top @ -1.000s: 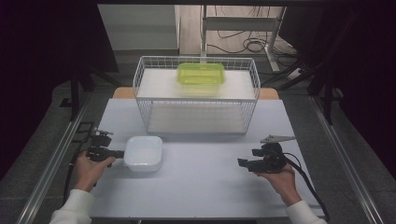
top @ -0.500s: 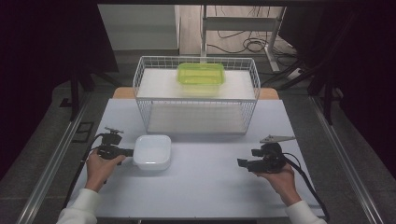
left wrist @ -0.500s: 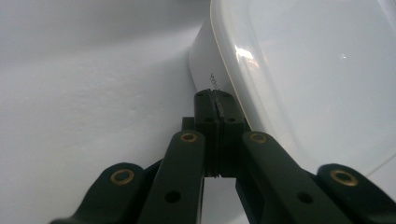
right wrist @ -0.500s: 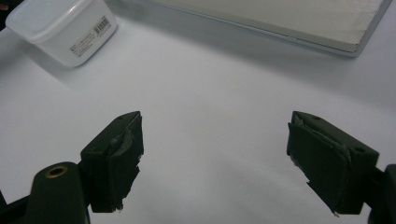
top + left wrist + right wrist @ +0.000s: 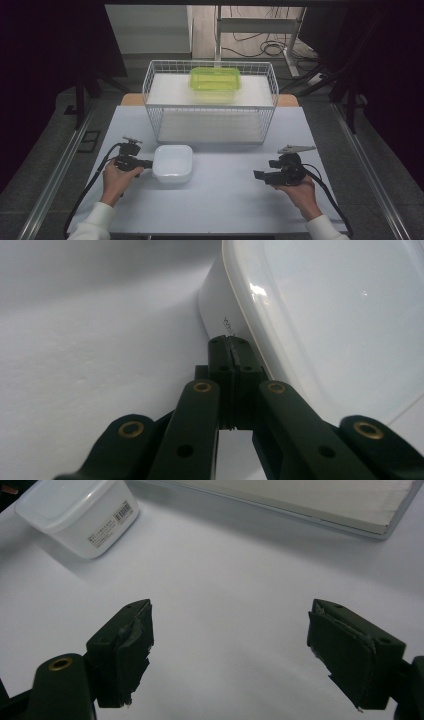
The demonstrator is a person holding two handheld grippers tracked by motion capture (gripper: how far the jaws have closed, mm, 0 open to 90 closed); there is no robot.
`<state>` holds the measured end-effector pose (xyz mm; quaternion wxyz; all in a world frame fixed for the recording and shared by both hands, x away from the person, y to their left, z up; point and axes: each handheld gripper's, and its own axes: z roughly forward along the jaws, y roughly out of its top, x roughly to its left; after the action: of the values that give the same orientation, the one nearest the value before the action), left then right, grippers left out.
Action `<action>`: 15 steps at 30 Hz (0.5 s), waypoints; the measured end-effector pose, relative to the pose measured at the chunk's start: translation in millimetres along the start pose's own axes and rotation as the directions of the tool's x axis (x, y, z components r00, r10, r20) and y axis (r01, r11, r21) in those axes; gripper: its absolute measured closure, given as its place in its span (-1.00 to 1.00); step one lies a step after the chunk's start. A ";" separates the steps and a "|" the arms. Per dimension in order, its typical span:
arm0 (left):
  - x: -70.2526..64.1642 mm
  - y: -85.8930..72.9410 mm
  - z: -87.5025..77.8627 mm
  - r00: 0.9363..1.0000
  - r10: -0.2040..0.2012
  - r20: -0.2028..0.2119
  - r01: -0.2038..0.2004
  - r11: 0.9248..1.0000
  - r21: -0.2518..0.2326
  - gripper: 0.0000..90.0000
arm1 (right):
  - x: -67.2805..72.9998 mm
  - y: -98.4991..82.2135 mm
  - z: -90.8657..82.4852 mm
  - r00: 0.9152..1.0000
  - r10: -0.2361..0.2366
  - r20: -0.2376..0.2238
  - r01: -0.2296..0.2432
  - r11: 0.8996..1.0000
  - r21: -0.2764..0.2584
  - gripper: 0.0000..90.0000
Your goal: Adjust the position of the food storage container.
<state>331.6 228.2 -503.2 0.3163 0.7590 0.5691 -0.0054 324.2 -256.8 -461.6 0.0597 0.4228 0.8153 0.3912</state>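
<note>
White plastic tub [image 5: 173, 162] w/ its lid on sits on the pale tabletop [image 5: 220, 200], front-left area, just in front of the wire basket [image 5: 210, 102]. From the high view I've got the left gripper [image 5: 145, 163] right up against the tub's left edge. The left gripper view is clearer: both black jaws are pressed flat together, no gap, tips touching the tub's side wall just under the lid rim [image 5: 260, 340]. Can't see anything pinched between them, so afaict it's closed on nothing and just butting against the box.

Right gripper [image 5: 257, 174] is over on the right side of the table, well apart from the tub, pointing left toward it. In the right gripper view its jaws stand wide, bare table between them, nothing held. Same view shows the tub [image 5: 80, 515] farther off at top left w/ a barcode sticker [image 5: 125, 509] on its side.

Inside the basket, toward the back, there's a green see-thru container [image 5: 215, 80] resting on a white board [image 5: 170, 90]. Cables trail off both grippers toward the near edge.
</note>
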 end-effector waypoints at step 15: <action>-39.1 7.1 25.9 0.997 0.034 0.075 -0.035 0.999 0.014 1.00 | 0.0 0.2 -0.4 1.000 0.008 -0.008 -0.008 1.000 -0.002 -0.58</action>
<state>333.1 180.9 -506.1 0.3317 0.7702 0.5437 -0.0325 324.2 -256.9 -461.2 0.0554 0.4245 0.8135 0.3937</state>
